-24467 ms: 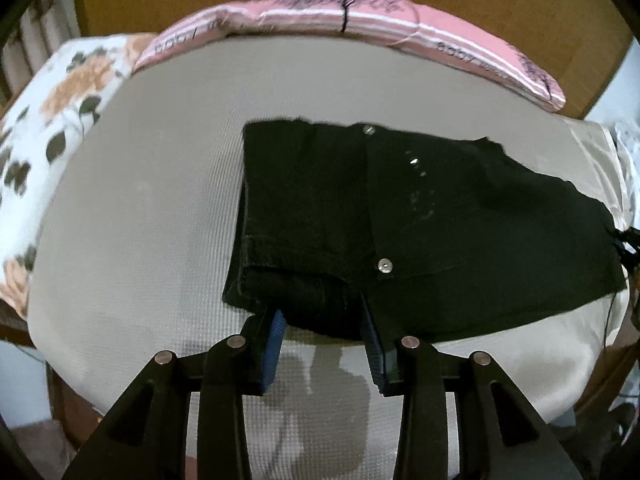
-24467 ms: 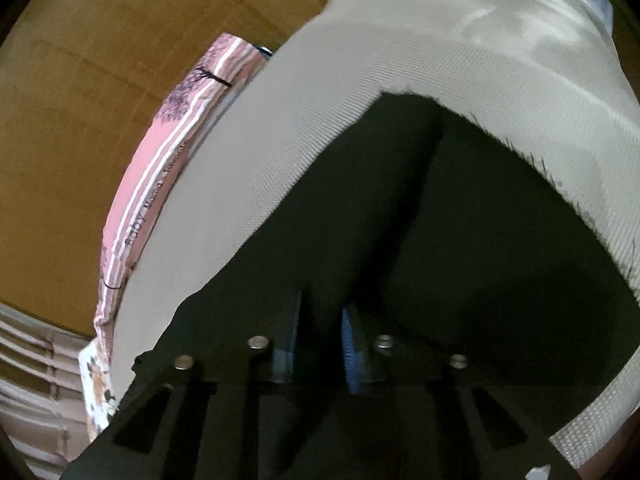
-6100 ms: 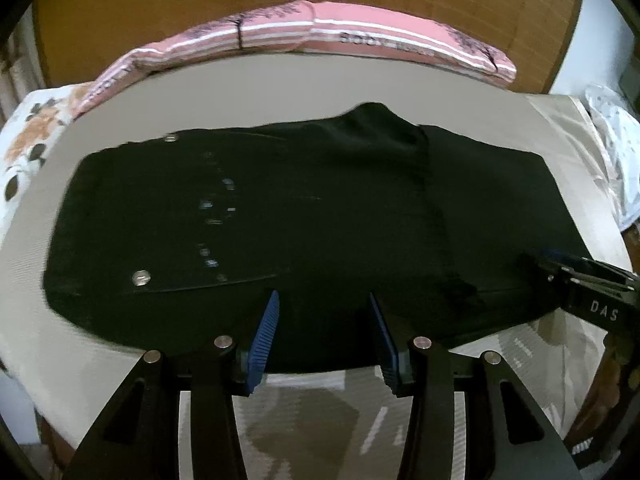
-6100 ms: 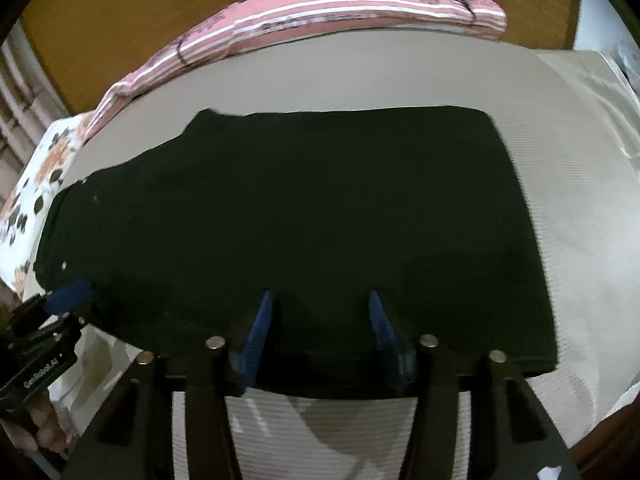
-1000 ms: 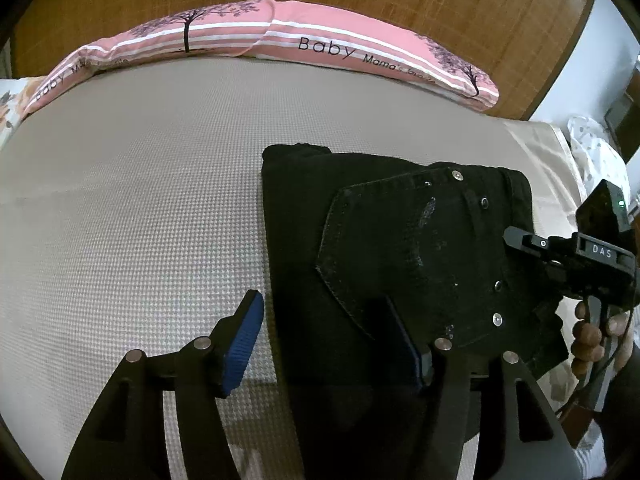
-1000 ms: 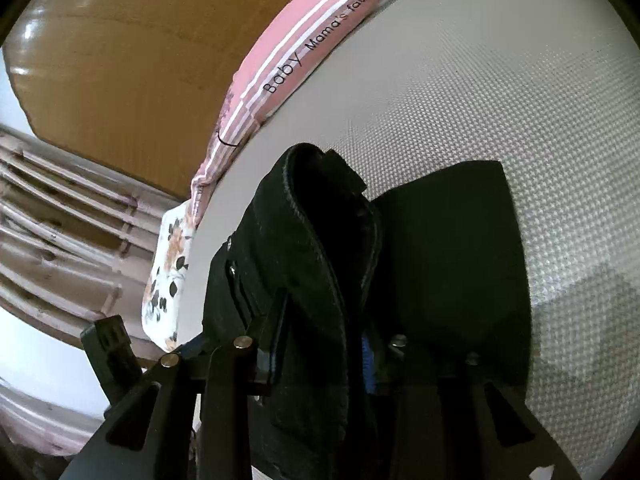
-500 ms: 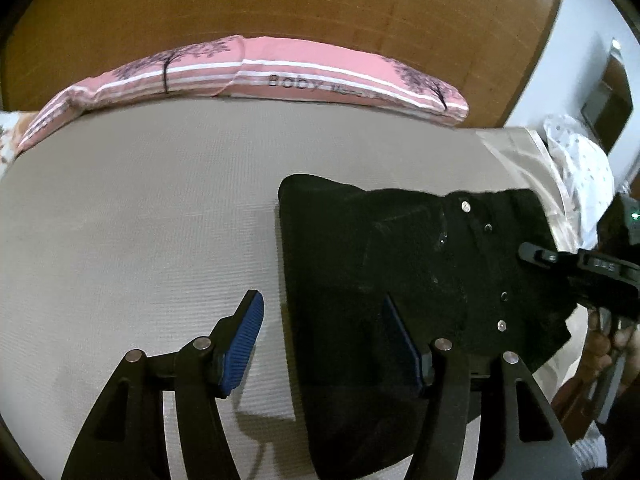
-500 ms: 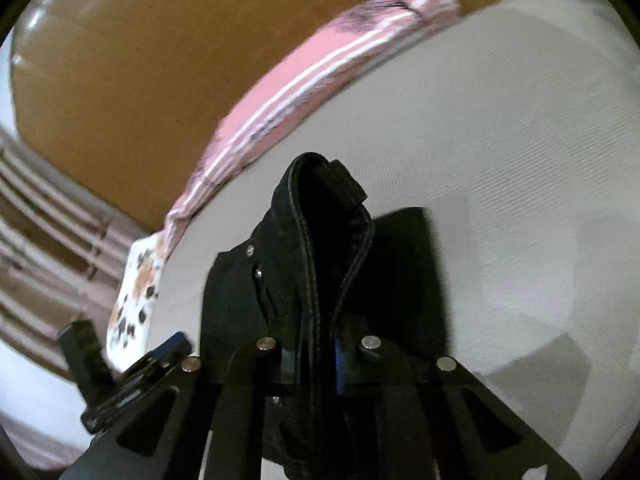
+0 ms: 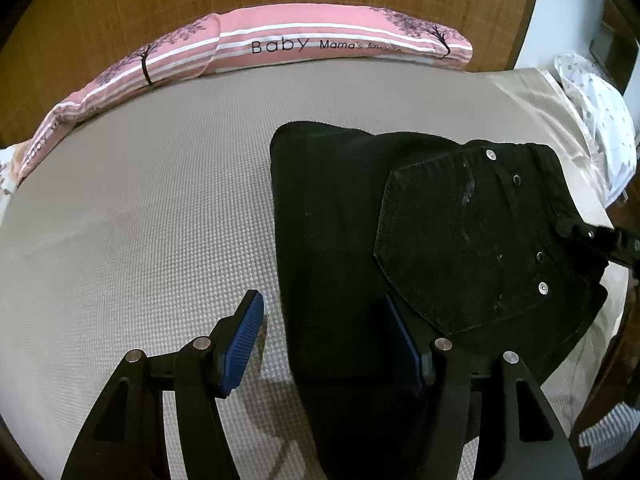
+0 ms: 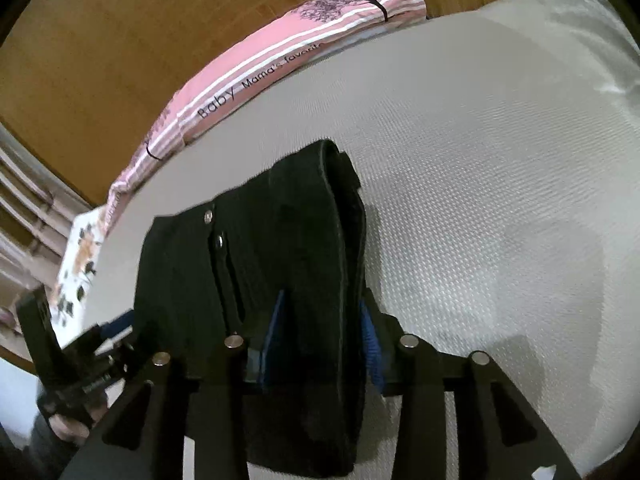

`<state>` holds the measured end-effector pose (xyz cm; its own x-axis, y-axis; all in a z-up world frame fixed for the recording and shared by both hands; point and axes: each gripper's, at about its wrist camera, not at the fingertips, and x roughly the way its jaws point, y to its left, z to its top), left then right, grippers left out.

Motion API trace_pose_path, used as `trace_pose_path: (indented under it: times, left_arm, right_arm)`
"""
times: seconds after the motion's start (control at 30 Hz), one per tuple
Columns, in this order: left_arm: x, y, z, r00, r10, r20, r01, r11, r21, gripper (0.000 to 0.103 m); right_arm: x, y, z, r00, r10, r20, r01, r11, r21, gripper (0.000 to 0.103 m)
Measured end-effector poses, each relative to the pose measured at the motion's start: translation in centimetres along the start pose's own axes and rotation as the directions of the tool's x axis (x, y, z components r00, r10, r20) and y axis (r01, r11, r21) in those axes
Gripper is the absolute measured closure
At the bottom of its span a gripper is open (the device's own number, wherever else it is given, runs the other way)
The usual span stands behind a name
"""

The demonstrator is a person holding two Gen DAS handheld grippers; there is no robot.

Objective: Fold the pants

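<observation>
The black pants lie folded into a compact stack on the grey bed sheet, back pocket and rivets up. My left gripper is open, its blue pads straddling the stack's near left corner. My right gripper has its jaws apart around the folded waistband edge of the pants, which passes between the blue pads. Its tip shows at the right edge of the left wrist view, at the waistband.
A pink striped "Baby" pillow lies along the wooden headboard. A floral pillow is at the far left. White dotted cloth lies past the bed's right edge. Bare sheet spreads left of the pants.
The right gripper's jaws have opened from a tight pinch on the waistband fold, and the fold has dropped lower onto the stack. The left gripper stays open at the left edge.
</observation>
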<state>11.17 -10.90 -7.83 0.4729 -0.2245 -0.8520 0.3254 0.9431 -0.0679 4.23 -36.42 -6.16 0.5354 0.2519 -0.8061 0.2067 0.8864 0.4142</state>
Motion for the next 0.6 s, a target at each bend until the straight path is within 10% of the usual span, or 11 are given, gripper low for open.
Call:
trace_pose_path:
  times: [0.6]
  left_arm:
    - [-1.2, -0.4, -2.6, 1.000, 0.000, -0.014, 0.001, 1.000, 0.017, 0.041]
  right_arm:
    - [-1.9, -1.0, -3.7, 1.000, -0.007, -0.008, 0.008, 0.999, 0.052, 0.050]
